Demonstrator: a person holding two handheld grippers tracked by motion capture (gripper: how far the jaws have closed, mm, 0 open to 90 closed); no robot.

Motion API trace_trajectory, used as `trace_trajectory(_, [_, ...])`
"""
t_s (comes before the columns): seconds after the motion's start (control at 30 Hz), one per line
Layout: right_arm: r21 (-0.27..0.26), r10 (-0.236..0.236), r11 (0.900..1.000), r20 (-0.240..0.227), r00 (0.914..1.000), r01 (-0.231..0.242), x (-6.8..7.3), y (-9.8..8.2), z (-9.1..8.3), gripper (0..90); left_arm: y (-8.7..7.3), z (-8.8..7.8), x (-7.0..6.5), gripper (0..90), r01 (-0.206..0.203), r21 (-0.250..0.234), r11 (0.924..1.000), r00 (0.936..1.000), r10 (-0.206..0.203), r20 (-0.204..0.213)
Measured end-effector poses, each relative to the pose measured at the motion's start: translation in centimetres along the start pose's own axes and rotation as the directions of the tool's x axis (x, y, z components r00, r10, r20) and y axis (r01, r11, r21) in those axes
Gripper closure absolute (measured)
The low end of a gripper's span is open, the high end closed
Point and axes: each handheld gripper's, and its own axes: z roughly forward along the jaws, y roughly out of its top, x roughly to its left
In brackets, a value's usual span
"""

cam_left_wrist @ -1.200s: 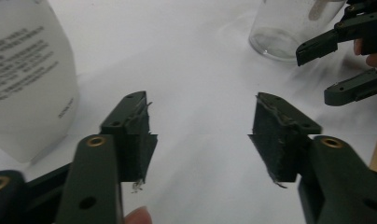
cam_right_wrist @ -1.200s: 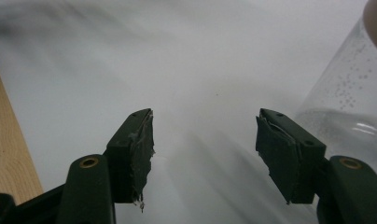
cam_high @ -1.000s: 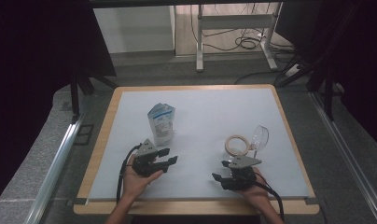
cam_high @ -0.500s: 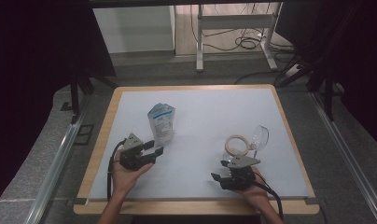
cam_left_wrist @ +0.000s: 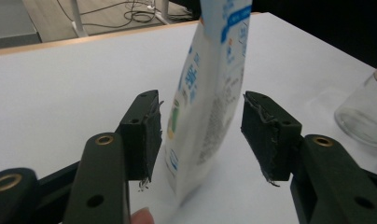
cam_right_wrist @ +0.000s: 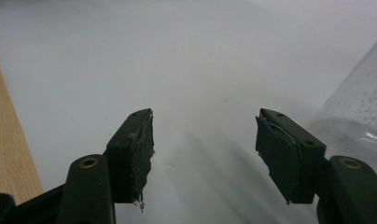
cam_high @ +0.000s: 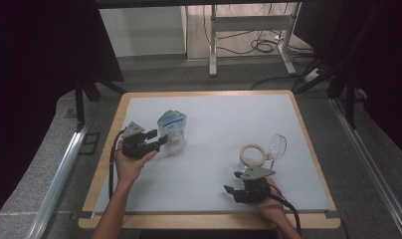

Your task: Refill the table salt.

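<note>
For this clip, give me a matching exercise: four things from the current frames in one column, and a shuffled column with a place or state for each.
Things:
1. left claw
2. right claw
3. white pouch
4. glass jar

Places or states:
A. lying on its side, near the table's right edge
B. standing upright on the white table top
C. open, jaws on either side of the pouch
D. open over bare table top, nothing between its jaws

Pairs: 1-C, 2-D, 3-B, 4-A
</note>
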Motion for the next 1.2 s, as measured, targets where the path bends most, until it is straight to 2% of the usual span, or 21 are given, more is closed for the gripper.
trace_trajectory(0.13, [0.004,-0.002,1.000,0.002,1.0000,0.002,0.0,-0.1,0.0,37.5,0.9,0.5,0.6,49.4,0.015,-0.003,0.9999,0.9996,-0.015,0.023])
trace_trajectory(0.27, [0.007,-0.002,1.000,0.003,1.0000,0.002,0.0,-0.1,0.1,37.4,1.5,1.0,0.6,51.8,-0.007,0.000,1.0000,0.9996,0.007,0.029])
trace_trajectory(0.4, [0.011,-0.003,1.000,0.003,1.0000,0.003,0.0,-0.1,0.2,37.4,1.9,1.5,0.5,56.3,-0.012,-0.002,0.9999,0.9995,0.012,0.028])
trace_trajectory(0.5, [0.012,-0.003,1.000,0.003,1.0000,0.003,0.0,-0.1,0.2,37.4,2.0,1.9,0.4,63.2,-0.019,0.001,0.9998,0.9992,0.019,0.034])
trace_trajectory(0.67, [0.013,-0.003,1.000,0.004,1.0000,0.003,0.0,-0.1,0.2,37.4,2.1,2.2,0.2,83.4,-0.033,-0.009,0.9994,0.9986,0.033,0.042])
trace_trajectory(0.73, [0.013,-0.003,1.000,0.004,1.0000,0.003,0.0,-0.1,0.2,37.4,2.1,2.3,0.1,87.7,-0.049,-0.010,0.9987,0.9982,0.050,0.035])
trace_trajectory(0.83, [0.012,-0.006,1.000,0.007,1.0000,0.006,0.0,-0.1,0.2,37.4,2.1,2.4,-0.2,89.9,-0.075,-0.013,0.9971,0.9966,0.075,0.035])
trace_trajectory(0.93, [0.012,-0.005,1.000,0.009,0.9999,0.005,0.0,-0.1,0.2,37.4,2.1,2.4,-0.1,90.0,-0.078,-0.016,0.9968,0.9963,0.078,0.035])
trace_trajectory(1.07, [0.009,-0.007,1.000,0.010,0.9999,0.007,0.0,-0.1,0.2,37.4,2.1,2.4,-0.1,90.0,-0.079,-0.024,0.9966,0.9959,0.080,0.043])
trace_trajectory(1.2, [0.002,-0.009,1.000,0.011,0.9999,0.009,0.1,-0.1,0.1,37.4,2.1,2.5,0.0,90.0,-0.054,-0.045,0.9975,0.9956,0.057,0.074])
